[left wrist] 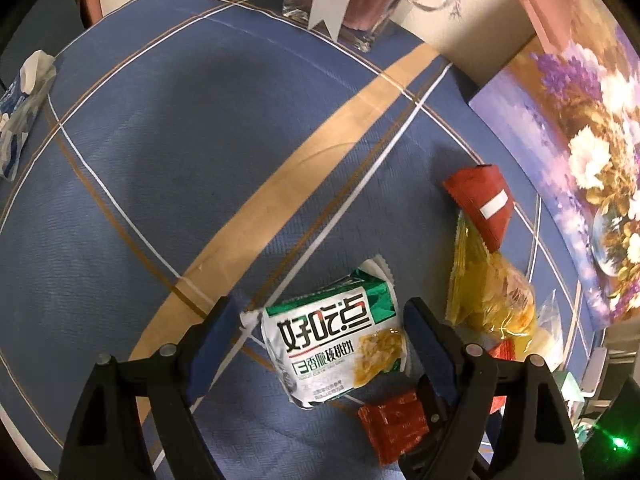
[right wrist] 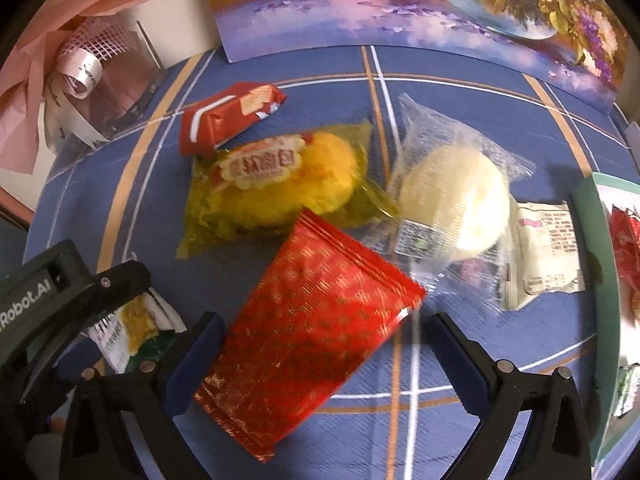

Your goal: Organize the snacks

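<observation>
My left gripper [left wrist: 319, 305] points down at the table and stands open astride a green-and-white biscuit pack [left wrist: 332, 340]. The pack lies flat and small gaps show at both pads. Below its right finger lies a red foil pack [left wrist: 394, 428]. In the right wrist view that red foil pack [right wrist: 312, 320] lies between the wide-open fingers of my right gripper [right wrist: 326, 318]. Its lower corner sits against the left finger [right wrist: 200, 360], and the right finger is apart from it. The left gripper's body [right wrist: 60, 300] shows at the left edge over the green-and-white pack [right wrist: 132, 328].
On the blue plaid tablecloth [left wrist: 160, 160] lie a red biscuit pack [right wrist: 232, 116], a yellow bread pack [right wrist: 276, 184], a clear-wrapped pale bun [right wrist: 456, 200] and a white pack [right wrist: 544, 256]. A green box [right wrist: 592, 240] holds snacks at the right. A flower painting [right wrist: 400, 0], a bouquet vase [right wrist: 80, 60] and a tissue pack [left wrist: 20, 108] border the table.
</observation>
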`<state>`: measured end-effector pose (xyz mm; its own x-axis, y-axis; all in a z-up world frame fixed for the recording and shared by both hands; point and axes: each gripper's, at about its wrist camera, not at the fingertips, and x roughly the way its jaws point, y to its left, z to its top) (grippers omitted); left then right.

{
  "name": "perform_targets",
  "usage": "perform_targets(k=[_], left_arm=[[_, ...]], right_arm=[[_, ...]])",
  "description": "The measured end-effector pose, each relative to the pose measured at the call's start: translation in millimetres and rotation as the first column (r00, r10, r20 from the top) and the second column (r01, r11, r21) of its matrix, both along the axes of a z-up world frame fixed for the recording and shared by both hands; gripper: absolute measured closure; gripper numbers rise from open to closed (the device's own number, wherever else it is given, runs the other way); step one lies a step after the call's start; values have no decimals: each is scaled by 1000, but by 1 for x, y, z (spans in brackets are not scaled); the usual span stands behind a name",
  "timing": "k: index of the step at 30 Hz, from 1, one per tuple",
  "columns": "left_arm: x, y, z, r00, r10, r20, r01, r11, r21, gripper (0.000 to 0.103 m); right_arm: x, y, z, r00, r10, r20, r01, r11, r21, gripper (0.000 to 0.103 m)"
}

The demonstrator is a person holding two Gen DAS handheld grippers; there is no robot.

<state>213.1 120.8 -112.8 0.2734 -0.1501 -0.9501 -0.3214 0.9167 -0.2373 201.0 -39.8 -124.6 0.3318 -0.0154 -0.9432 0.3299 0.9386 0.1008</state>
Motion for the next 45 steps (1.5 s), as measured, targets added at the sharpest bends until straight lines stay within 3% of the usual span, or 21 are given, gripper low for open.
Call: perform_targets(k=[8, 12, 17, 25, 32, 42, 45], left_arm=[[-7, -5, -2, 1000, 14, -14, -14, 1000, 9, 19], [-9, -9, 0, 1000, -1, -12, 1, 1000, 2, 34], [-22, -11, 5, 1000, -13, -3, 13, 1000, -14, 38], [-39, -18, 7, 1000, -23, -18, 22, 999, -49, 39], [-59, -30, 13, 999, -43, -25, 40, 994, -103, 40], [-79, -49, 65, 992, -80, 102, 91, 990, -105, 41], [-86, -55, 84, 985, -90, 150, 106, 989, -105, 41]], right_arm=[[-4, 2, 1, 999, 29, -43, -30, 999, -34, 7], [-10, 4, 1, 998, 36, -55, -38, 999, -38, 12], [-25, 4, 5, 997, 46, -56, -48, 998, -32, 22], [-53, -14, 10, 998, 43, -51, -42, 999, 7, 49], [-68, -32, 16, 998, 28, -49, -25, 998, 59, 52], [-109, -73, 63, 998, -43, 40, 37, 991, 130, 52], [-122, -90, 80, 994, -78, 77, 67, 988, 140, 57]])
